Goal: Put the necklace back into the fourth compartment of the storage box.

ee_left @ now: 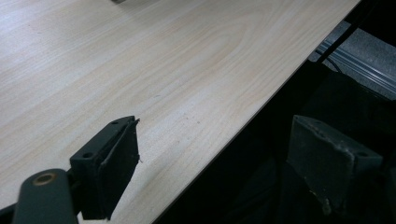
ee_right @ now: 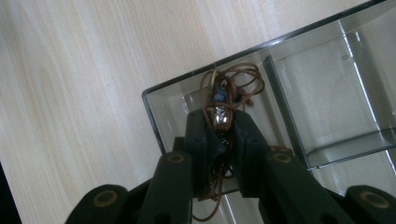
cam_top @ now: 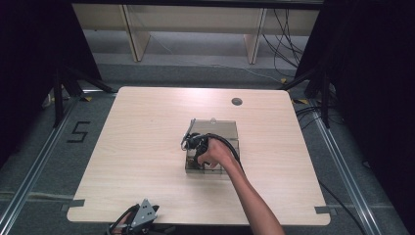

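Honestly, the only writing I could read was a dark figure 5 (cam_top: 78, 131) marked on the grey floor to the left of the table (cam_top: 147, 161); nothing on the table carried a label or brand that I could make out.

From the high view, my right gripper (cam_top: 192, 143) sat over the clear acrylic organizer box (cam_top: 226, 131) near the middle of the table, with my right hand (cam_top: 214, 152) wrapped round it and the forearm coming in from the bottom edge. My left gripper (cam_top: 142, 215) rested at the near edge of the table, well apart from the box, its grey three-cornered plate facing up.

That view gave me no sight of what the right gripper held. The right gripper view did: the jaws were clamped together on a brown cord necklace (ee_right: 231, 86) with a metallic bead, the cord looping above the jaw tips and trailing down between them. The necklace hung over a corner compartment of the box, beside a divider that split off an adjoining compartment. Whether the cord touched the compartment floor I could not tell.

The left gripper view showed what the high view hid: its jaws stood wide apart with nothing between them, one over the pale wood, the other past the table's edge above the dark floor.
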